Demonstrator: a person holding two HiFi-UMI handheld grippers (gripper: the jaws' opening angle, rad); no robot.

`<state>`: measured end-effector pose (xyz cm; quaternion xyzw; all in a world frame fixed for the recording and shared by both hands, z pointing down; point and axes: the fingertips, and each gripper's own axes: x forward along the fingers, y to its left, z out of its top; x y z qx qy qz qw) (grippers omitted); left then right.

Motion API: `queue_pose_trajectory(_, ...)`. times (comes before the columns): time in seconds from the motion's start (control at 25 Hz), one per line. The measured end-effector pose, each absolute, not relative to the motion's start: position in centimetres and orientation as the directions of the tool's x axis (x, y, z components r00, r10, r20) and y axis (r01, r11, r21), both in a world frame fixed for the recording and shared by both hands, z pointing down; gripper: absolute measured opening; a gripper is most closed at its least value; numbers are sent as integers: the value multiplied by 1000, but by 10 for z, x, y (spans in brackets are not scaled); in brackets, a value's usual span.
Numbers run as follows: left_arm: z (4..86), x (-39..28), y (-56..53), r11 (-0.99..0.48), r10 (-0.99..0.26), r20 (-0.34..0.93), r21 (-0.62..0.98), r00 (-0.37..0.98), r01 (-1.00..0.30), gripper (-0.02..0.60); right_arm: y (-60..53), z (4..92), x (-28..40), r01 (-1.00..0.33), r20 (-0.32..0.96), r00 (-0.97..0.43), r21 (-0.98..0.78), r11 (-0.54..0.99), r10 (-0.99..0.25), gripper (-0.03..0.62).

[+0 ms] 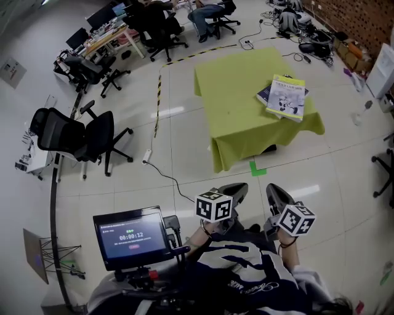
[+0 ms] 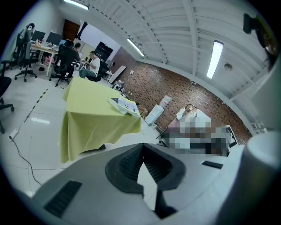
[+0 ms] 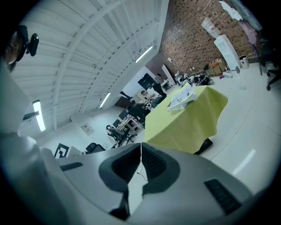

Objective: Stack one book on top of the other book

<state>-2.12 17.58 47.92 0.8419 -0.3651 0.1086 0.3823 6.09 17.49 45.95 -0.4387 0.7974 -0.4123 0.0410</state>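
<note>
Two books lie on the yellow-green table (image 1: 234, 104) near its right corner: a light-covered book (image 1: 287, 95) rests on top of a dark blue book (image 1: 266, 94), overlapping it askew. The same pile of books (image 2: 124, 105) shows far off in the left gripper view, and the books (image 3: 182, 96) appear small in the right gripper view. My left gripper (image 1: 239, 189) and right gripper (image 1: 275, 192) are held close to my body, well short of the table, both shut and empty.
Black office chairs (image 1: 80, 135) stand at the left, with a cable (image 1: 161, 171) trailing on the floor. A monitor on a stand (image 1: 132, 237) sits by my left side. Desks with seated people (image 1: 203, 12) are behind the table. Clutter lines the brick wall at right.
</note>
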Motion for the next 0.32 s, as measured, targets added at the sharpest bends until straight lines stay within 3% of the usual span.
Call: queue_pose_trajectory(0.32, 484, -60, 166, -443, -537, 452, 568, 713, -694, 5, 173, 465, 25, -682, 307, -601, -678, 273, -738, -5)
